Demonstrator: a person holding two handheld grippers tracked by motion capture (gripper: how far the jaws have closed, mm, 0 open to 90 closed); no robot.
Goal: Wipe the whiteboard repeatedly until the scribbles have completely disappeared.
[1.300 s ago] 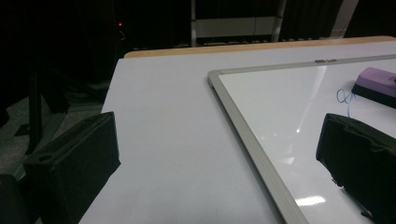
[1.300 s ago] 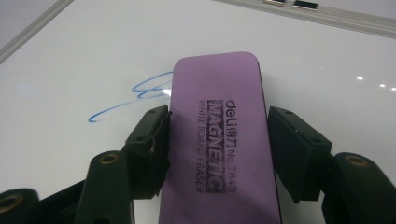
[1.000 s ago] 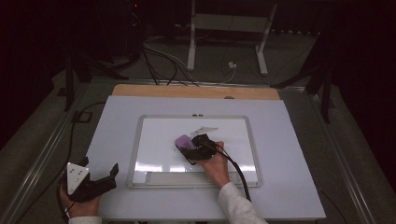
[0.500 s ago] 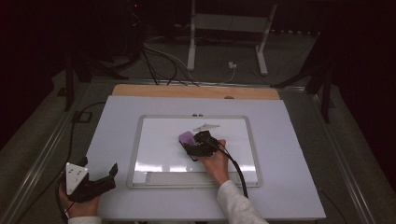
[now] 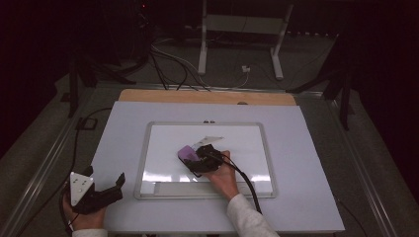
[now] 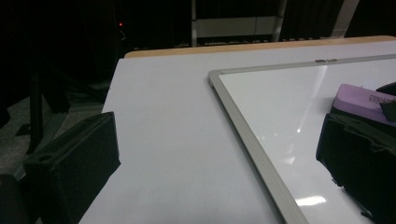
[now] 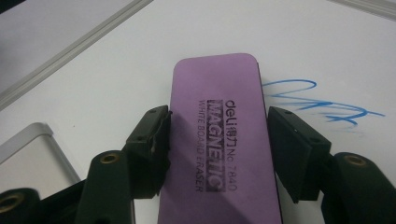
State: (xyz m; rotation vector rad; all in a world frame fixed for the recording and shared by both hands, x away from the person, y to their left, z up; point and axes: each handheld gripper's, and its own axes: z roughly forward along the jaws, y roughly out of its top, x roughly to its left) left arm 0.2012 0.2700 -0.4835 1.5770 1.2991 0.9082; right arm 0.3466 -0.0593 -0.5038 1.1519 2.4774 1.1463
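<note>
A purple whiteboard eraser (image 5: 186,152) (image 7: 219,140) lies flat on the silver-framed whiteboard (image 5: 143,163) (image 7: 70,49) in the middle of the white table. My right gripper (image 5: 191,159) (image 7: 219,116) is shut on it, one pad on each long side. A blue marker scribble (image 7: 317,102) runs just right of the eraser in the right gripper view. At the table's near left corner, off the board, my left gripper (image 5: 104,177) (image 6: 215,158) stands open with nothing between its jaws. The left gripper view catches the eraser (image 6: 359,99) at its right edge.
The board's pen tray (image 5: 173,188) runs along its near edge. A wooden strip (image 5: 207,96) borders the table's far side. Behind it, cables (image 5: 173,59) and white stand legs (image 5: 202,49) lie on the dark floor. A black cable (image 5: 79,143) trails off the table's left.
The right gripper and the eraser have slid a little toward the near left on the board. The left gripper has stayed put.
</note>
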